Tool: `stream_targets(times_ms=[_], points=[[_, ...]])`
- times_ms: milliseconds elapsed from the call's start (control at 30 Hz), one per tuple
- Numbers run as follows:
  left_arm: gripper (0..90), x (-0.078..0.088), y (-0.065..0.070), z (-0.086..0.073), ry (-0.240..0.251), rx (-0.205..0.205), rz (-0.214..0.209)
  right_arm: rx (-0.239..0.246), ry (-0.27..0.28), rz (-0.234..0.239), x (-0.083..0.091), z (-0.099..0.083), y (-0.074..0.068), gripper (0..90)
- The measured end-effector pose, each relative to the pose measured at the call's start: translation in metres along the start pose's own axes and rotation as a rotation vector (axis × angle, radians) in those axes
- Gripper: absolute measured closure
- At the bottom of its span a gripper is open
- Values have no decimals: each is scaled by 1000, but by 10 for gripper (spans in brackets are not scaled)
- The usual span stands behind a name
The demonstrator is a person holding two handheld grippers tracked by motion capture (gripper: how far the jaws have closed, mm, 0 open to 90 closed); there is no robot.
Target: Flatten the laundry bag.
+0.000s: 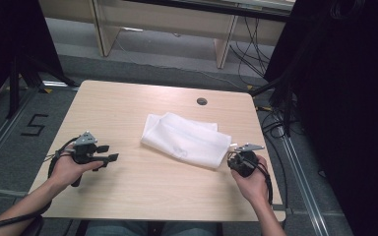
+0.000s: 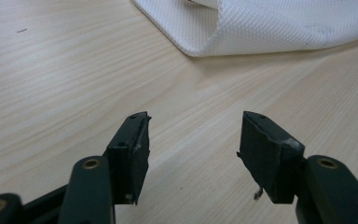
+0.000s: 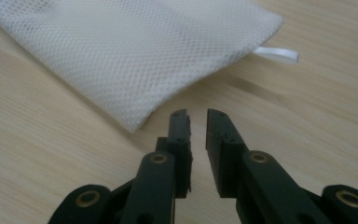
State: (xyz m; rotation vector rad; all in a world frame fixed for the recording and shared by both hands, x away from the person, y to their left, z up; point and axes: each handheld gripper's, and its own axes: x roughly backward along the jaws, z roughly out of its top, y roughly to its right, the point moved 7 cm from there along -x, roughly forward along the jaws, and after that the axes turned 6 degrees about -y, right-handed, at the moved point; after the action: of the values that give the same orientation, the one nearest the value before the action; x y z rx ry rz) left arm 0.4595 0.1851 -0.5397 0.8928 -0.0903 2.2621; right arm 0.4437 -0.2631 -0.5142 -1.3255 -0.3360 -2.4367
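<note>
Well, here is how things stand, all placed against the mesh bag.

Bag: the white, folded, fine-mesh fabric bag (image 1: pixel 185 139) lies flat near the middle of my pale wood-grain counter (image 1: pixel 128 110), with one layer lapped loosely over another and a small white ribbon tab (image 3: pixel 277 54) poking out at its corner nearest my right hand.

Left tongs: my left tongs (image 1: pixel 106 153) sit well to the left of the bag, low over bare counter and pointing toward it. In the left gripper view the black pads stand wide apart with nothing but wood between them, and the bag's folded edge (image 2: pixel 242 28) is ahead of them, untouched.

Right tongs: my right tongs (image 3: pixel 198 122) are just beside the bag's right corner, close to the ribbon tab. The pads are drawn near each other with a narrow slit left between them, and no cloth in that slit; they grip nothing.

Done so far: as I judge it, only the approach; both hands are in place on either side of the bag.

Left to do: take hold of the bag's edge or corner and work the cloth; none of that has begun.
</note>
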Motion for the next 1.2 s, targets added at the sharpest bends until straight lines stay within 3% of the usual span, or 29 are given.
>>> stream_targets(times_ms=[167, 300, 367, 467, 533, 600, 700, 767, 800, 833, 867, 900, 933, 967, 1000, 1033, 1067, 1100, 1133, 1200], points=[[435, -3, 3, -1, -9, -21, -9, 0, -5, -2, -1, -1, 2, 779], [432, -2, 4, -3, -10, -18, -13, -31, -3, 34, 0, 0, 0, 838], [441, -1, 4, -1, -3, -4, -23, -26, -5, 31, 1, 2, -2, 878], [493, 3, 7, 12, 19, -6, -38, -33, -26, 27, -2, 3, -3, 900], [564, 2, 10, 22, 19, -5, -37, 9, -55, -13, -5, 4, -2, 900], [588, -3, 12, 31, 4, -4, -29, 13, -63, -1, -7, 6, -3, 900], [607, -20, 16, 48, 9, 7, -42, -35, -53, 40, -9, 12, -4, 899], [543, -31, 16, 60, 1, -7, -43, -86, -53, 82, -12, 14, 0, 781], [502, -36, 17, 65, 8, -8, -37, -93, -21, 89, -15, 16, 3, 740], [491, -41, 17, 71, 14, -14, -30, -90, -32, 82, -14, 16, 5, 712], [478, -47, 17, 78, 10, -18, -32, -134, -21, 96, -14, 19, 4, 683], [457, -50, 18, 82, 7, -16, -34, -94, -16, 52, -12, 19, 12, 665], [442, -54, 18, 87, -5, -34, -35, -144, -13, 60, -9, 22, 10, 653], [429, -57, 19, 91, 0, -29, -34, -143, 13, 76, -7, 25, 11, 641], [421, -57, 19, 91, 0, -29, -34, -171, 12, 66, -3, 27, 11, 632], [418, -66, 23, 100, -20, -41, -36, -131, 32, 51, -3, 31, 17, 622], [417, -68, 23, 102, -33, -56, -31, -172, 20, 64, -2, 33, 15, 622], [421, -70, 24, 103, -50, -67, -28, -153, 31, 59, -2, 35, 16, 622], [444, -73, 25, 104, -60, -77, -24, -194, 26, 73, -2, 38, 15, 620], [452, -78, 26, 104, -95, -101, -1, -177, 30, 65, -6, 42, 19, 611]])
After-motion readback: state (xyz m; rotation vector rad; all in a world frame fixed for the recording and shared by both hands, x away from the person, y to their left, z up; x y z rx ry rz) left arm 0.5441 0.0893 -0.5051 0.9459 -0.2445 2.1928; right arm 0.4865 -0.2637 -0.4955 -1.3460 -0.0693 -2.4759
